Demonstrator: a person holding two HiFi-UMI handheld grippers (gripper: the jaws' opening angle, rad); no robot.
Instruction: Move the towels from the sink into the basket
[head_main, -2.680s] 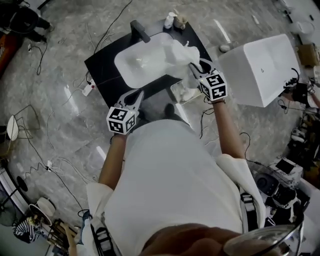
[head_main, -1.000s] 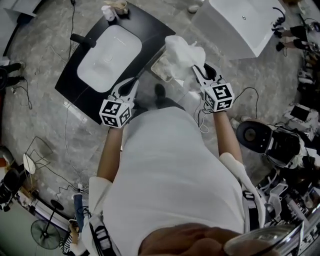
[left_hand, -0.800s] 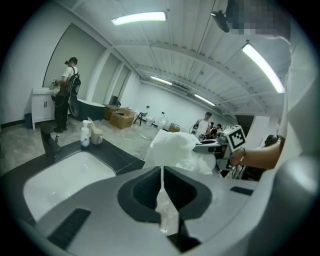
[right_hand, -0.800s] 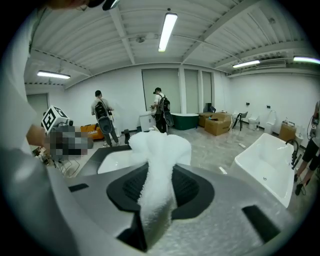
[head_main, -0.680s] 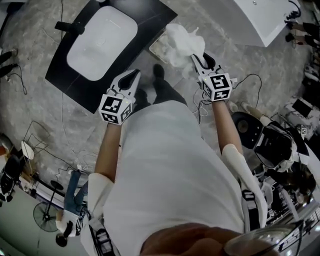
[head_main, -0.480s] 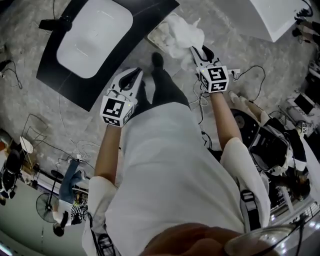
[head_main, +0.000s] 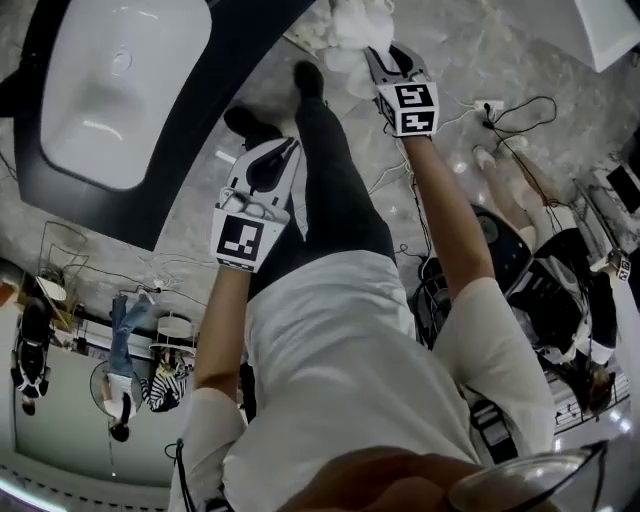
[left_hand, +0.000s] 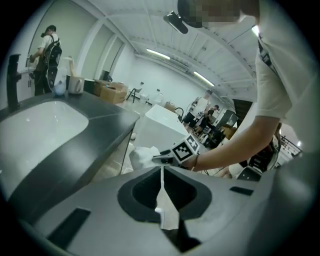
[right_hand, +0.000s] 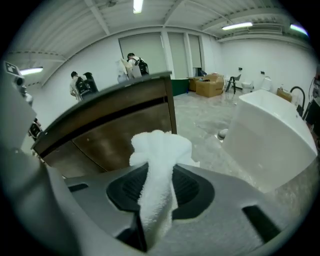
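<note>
Pinching a towel (right_hand: 159, 170) in the right gripper (head_main: 378, 58), right of the sink (head_main: 110, 90) and just past the counter (head_main: 60, 205) edge. Holding the left gripper (head_main: 288, 150) in front of the sink, jaws pressed together on nothing. Crowding the gap right of the sink with legs (head_main: 335, 190) and a shoe (head_main: 308, 75). Leaving open floor (right_hand: 200, 120) between the cabinet (right_hand: 115, 135) under the sink and a white tub (right_hand: 270, 132). Keeping clear of a power strip (head_main: 487, 105) lying further right.
</note>
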